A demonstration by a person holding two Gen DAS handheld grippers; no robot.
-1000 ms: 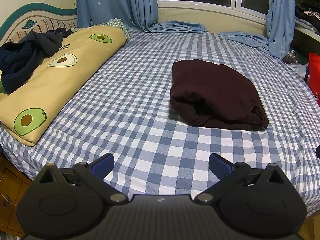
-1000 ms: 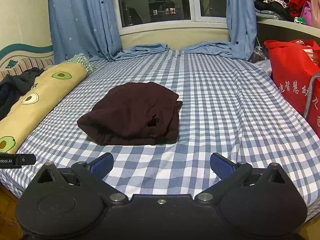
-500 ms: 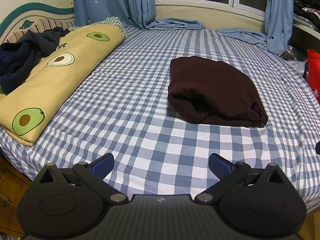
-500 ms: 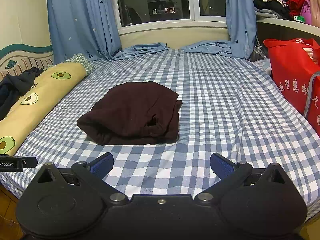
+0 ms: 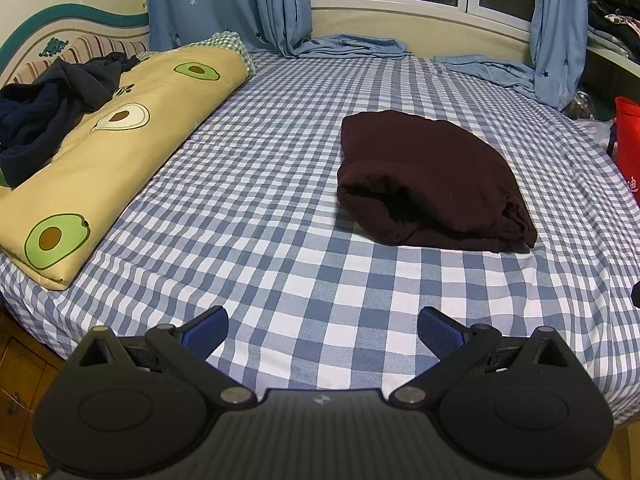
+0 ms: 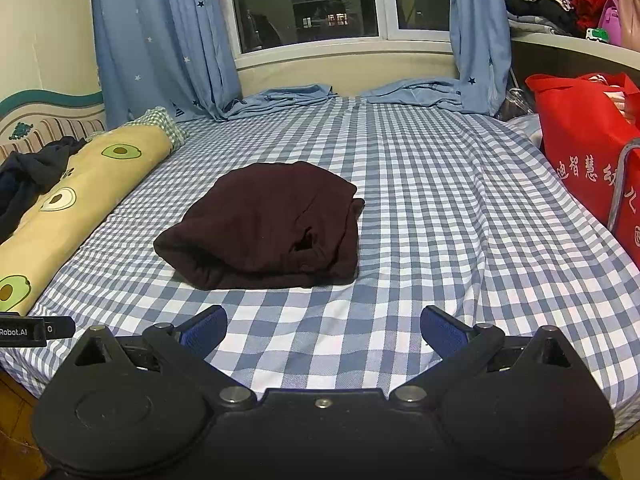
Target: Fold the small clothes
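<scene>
left gripper (image 5: 322, 326): fingers spread wide, nothing held | right gripper (image 6: 323, 326): spread wide, empty | dark maroon garment (image 5: 430, 178): folded at frame centre on checked bed sheet (image 5: 260, 184), unmoved since earlier | left view: advanced slightly closer than before

Left hand-held gripper (image 5: 322, 328): jaws spread wide, blue pads (image 5: 204, 330) empty, held low over the near edge of the bed (image 5: 280, 216). Blue-and-white checked sheet. Dark maroon garment (image 5: 430, 178) lies folded in a bundle right of centre, well apart from the gripper. Yellow avocado-print quilt (image 5: 108, 152) rolled along the left side; dark navy clothing (image 5: 48, 108) heaped on its far end. Blue star curtains (image 5: 228, 4) at the far window. Red bag (image 5: 628, 152) at the right edge.
</scene>
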